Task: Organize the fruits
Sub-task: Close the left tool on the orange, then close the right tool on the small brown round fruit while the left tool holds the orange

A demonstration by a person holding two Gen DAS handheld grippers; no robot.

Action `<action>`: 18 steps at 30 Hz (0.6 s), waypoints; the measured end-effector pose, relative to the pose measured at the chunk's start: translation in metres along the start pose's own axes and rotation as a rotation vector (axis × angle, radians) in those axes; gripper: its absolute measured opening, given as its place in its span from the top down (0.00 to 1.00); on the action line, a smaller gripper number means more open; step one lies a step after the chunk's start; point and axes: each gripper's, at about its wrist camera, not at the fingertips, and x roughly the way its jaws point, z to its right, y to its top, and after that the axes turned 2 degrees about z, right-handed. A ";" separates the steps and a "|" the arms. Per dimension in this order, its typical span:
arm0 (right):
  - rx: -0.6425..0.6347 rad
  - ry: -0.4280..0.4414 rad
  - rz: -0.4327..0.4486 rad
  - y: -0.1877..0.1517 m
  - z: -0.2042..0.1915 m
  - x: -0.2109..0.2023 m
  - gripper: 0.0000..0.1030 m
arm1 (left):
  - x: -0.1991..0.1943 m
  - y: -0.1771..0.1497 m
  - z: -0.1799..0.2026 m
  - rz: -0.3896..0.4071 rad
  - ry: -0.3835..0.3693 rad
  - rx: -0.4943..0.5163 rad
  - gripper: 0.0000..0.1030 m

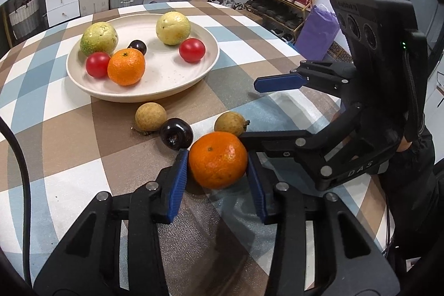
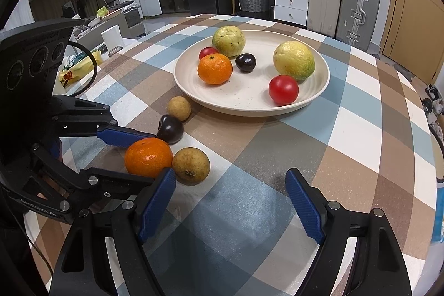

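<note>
Left wrist view: orange [image 1: 217, 160] on the checked counter [image 1: 69, 129], pinched between both blue pads of the left hand-held gripper [image 1: 217, 171]. Just beyond the fingertips, dark plum [image 1: 176, 133] and two brown round fruits [image 1: 150, 117] [image 1: 230, 123]; farther ahead, cream plate [image 1: 166, 90] with two guavas, two tomatoes, a plum, another orange. To the side, right hand-held gripper [image 2: 230, 199], spread wide over bare cloth, nothing between its pads. "DAS" readable on the right body [image 1: 358, 169]; other lettering too blurred.
</note>
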 end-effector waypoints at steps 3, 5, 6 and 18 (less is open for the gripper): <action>0.004 0.003 0.004 0.001 0.001 -0.001 0.18 | -0.006 -0.001 -0.001 0.027 0.000 -0.002 0.63; 0.004 0.006 0.004 0.000 0.001 -0.001 0.19 | -0.012 -0.001 -0.001 0.050 0.012 0.002 0.63; 0.005 0.009 0.005 0.001 0.000 -0.001 0.20 | -0.014 -0.001 -0.002 0.058 0.015 0.001 0.63; -0.039 0.027 -0.012 0.002 -0.016 0.007 0.28 | -0.039 0.003 -0.018 0.148 0.036 -0.058 0.63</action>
